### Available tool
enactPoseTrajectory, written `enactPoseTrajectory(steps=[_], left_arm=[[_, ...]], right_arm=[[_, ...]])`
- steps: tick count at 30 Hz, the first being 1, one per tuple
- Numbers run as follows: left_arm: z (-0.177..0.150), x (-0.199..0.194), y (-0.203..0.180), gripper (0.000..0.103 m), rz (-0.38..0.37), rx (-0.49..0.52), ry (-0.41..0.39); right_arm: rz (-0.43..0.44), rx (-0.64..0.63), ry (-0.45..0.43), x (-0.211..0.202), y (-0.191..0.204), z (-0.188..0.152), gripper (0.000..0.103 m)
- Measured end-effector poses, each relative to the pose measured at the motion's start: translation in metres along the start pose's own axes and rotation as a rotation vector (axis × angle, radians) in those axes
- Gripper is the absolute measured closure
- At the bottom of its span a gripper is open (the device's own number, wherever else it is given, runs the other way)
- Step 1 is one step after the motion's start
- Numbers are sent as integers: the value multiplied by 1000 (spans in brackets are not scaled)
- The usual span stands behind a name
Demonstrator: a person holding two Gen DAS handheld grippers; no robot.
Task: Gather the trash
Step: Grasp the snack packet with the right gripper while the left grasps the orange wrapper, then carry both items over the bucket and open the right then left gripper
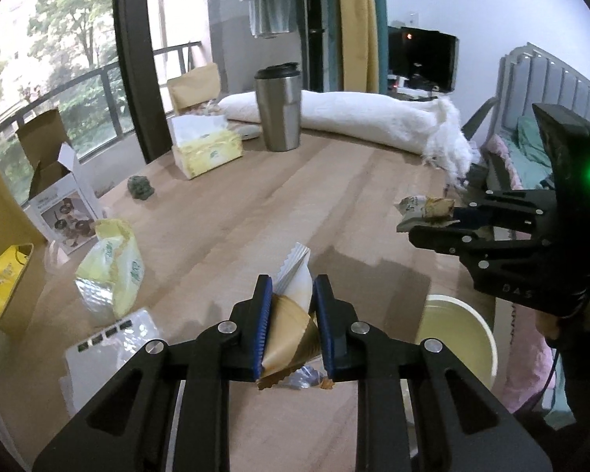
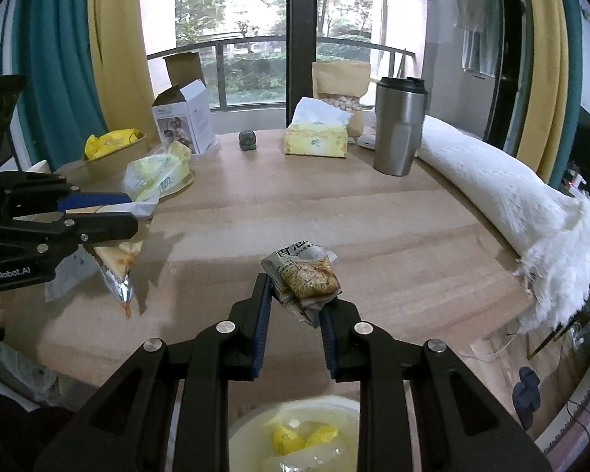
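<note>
The left gripper [image 1: 292, 324] pinches a crinkly tan wrapper [image 1: 285, 328] and the right gripper [image 2: 295, 322] pinches a cracker packet [image 2: 305, 275], both near the round cream bin [image 2: 295, 438], and either might slip and miss it.

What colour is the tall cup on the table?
Silver cup with a black lid, clearest in the right wrist view.

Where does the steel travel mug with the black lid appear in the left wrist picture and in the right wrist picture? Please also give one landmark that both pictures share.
Left wrist view: the steel travel mug stands upright at the far side of the table, top centre, in front of the rolled white blanket.
Right wrist view: the mug stands upper right of centre, at the blanket's left end.
Shared landmark: the yellow tissue box, left of the mug in both.
</note>
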State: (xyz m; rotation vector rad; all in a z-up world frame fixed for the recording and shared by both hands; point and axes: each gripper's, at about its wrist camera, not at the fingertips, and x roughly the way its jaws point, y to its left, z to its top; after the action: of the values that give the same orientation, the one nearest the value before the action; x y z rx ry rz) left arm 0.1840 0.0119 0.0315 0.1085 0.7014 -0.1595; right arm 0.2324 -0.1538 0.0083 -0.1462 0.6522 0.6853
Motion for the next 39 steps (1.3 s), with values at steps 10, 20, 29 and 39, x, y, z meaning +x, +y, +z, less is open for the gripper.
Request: enactPoseTrajectory(steps=[10, 20, 29, 39], left_arm=[[-18, -15, -39, 79, -64, 23, -29], [-34, -14, -80, 79, -117, 60, -20], [-49, -5, -114, 79, -145, 116, 22], [-57, 18, -146, 79, -177, 173, 97]], right_arm=[[-29, 11, 3, -28, -4, -32, 80], [-59, 46, 15, -47, -19, -69, 80], [-37, 90, 50, -50, -31, -103, 79], [-55, 88, 58, -42, -45, -128, 69]])
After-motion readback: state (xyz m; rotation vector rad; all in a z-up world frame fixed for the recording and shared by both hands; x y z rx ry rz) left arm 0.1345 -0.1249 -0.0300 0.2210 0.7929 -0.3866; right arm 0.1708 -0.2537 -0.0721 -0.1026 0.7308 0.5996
